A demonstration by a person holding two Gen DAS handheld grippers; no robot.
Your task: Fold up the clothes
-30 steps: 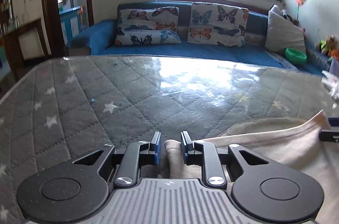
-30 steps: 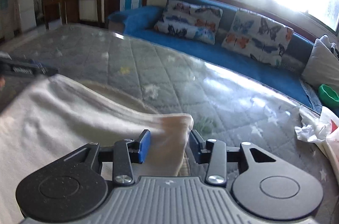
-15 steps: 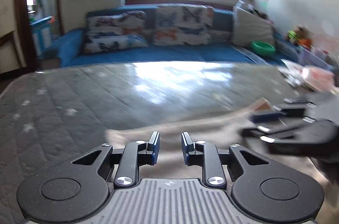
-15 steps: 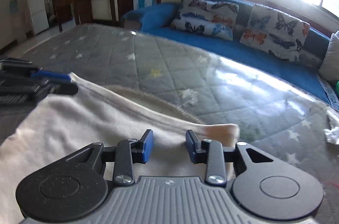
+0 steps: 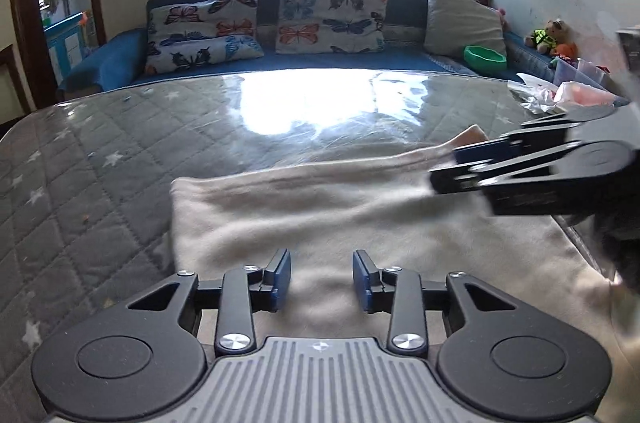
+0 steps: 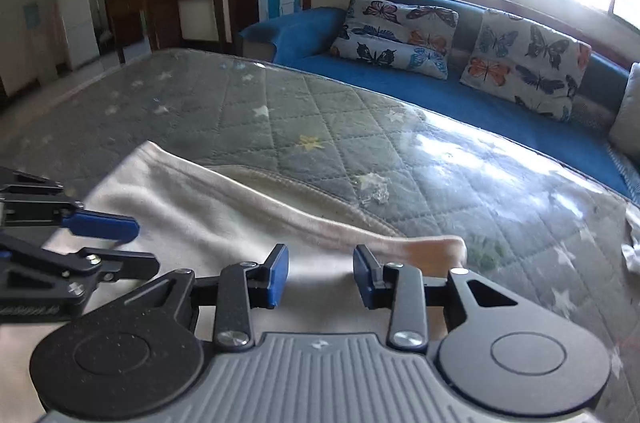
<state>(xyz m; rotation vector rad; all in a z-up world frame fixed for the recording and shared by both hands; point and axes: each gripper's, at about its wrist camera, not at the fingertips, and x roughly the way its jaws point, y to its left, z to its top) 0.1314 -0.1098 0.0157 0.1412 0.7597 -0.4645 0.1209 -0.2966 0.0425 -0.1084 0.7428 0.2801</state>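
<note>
A cream garment (image 5: 320, 207) lies spread on the grey quilted table (image 5: 100, 175), its far edge folded over. My left gripper (image 5: 322, 279) is open and empty just above the cloth. My right gripper (image 6: 320, 277) is also open and empty above the garment (image 6: 208, 219). The right gripper also shows at the right of the left wrist view (image 5: 532, 167). The left gripper shows at the left of the right wrist view (image 6: 92, 235). The garment's near part is hidden under the gripper bodies.
A blue sofa (image 5: 120, 63) with butterfly cushions (image 5: 332, 15) stands behind the table. Crumpled plastic bags (image 5: 560, 95) lie at the table's far right. A green bowl (image 5: 484, 57) sits on the sofa. Dark wooden cabinets (image 6: 160, 3) stand at far left.
Both grippers let go of the garment's far edge and opened wider. They pulled back toward me, and the cloth now lies flat on the table.
</note>
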